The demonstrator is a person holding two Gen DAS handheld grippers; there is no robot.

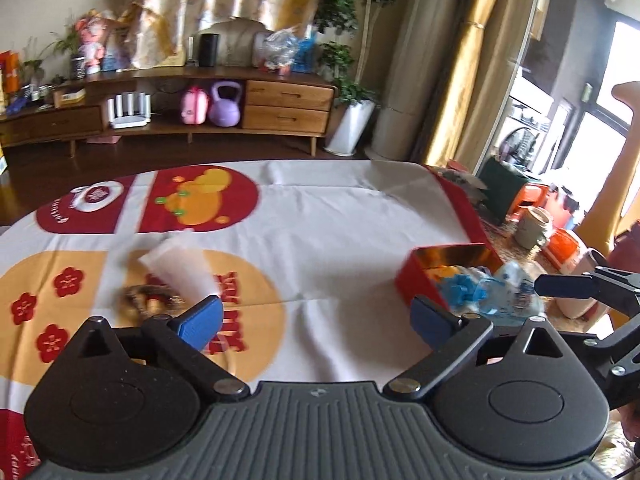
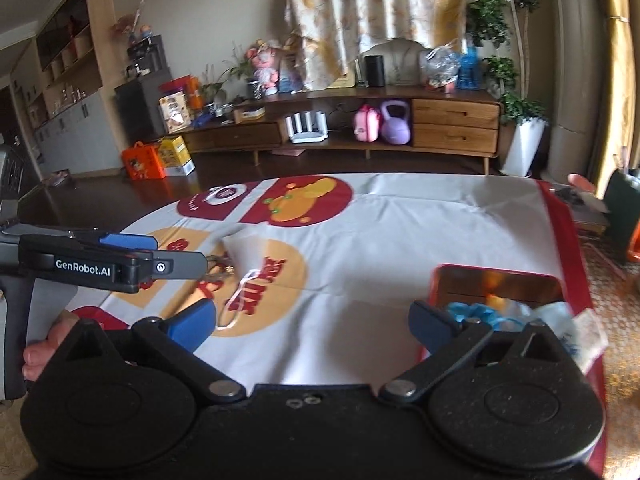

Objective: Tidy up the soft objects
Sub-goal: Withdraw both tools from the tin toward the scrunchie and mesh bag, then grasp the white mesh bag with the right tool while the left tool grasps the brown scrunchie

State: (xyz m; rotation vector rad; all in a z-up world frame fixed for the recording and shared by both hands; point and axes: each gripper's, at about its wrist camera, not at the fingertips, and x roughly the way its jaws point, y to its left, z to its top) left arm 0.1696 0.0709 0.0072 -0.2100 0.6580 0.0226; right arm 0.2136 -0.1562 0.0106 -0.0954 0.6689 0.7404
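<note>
Wide bare tablecloth [image 1: 340, 240] lies ahead, red box [image 1: 448, 268] at its right edge; both grippers' jaws apart, empty.

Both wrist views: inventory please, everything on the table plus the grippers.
tablecloth: 1, white with red and orange prints, covers the table
box: 1, red, gold inside, right side of the cloth
blue soft item: 1, inside the box
clear plastic bag: 1, printed, spilling over the box edge
white tube: 1, left part of the cloth
brown-gold item: 1, blurred, beside the tube
left gripper: blue pads, open, empty
right gripper: blue pads, open, empty
</note>
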